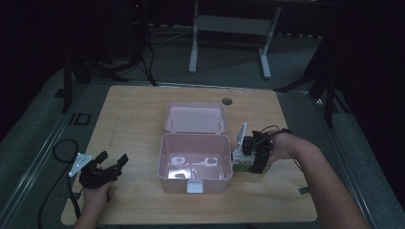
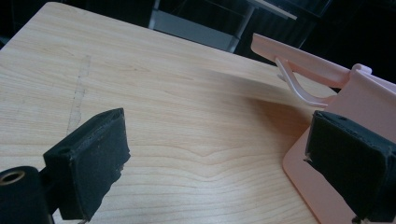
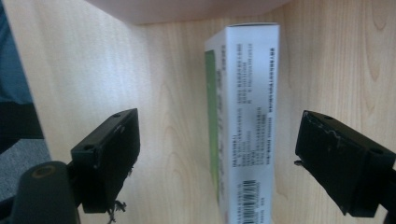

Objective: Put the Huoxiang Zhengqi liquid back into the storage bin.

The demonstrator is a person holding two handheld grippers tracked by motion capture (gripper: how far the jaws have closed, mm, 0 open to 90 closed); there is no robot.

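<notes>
With the pink plastic hinged box [image 1: 195, 164] open and empty at the wooden counter [image 1: 133, 105] centre, the right tool [image 3: 219, 158], jaws wide, straddles the ungrasped white-and-green carton [image 3: 245, 126] beside the box's right wall; left tool [image 1: 111, 164] waits, spread.

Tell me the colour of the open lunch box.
Pale pink lunch box, clearest in the high view.

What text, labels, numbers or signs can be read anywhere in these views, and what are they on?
Nothing can be read as words.
White and green carton between the open jaws of the right gripper: dense lines of small print along its white face, too small and blurred to read.
Same carton: a barcode near its lower end, digits unreadable.
Pink box, its lid and the wooden table: no text visible.
</notes>
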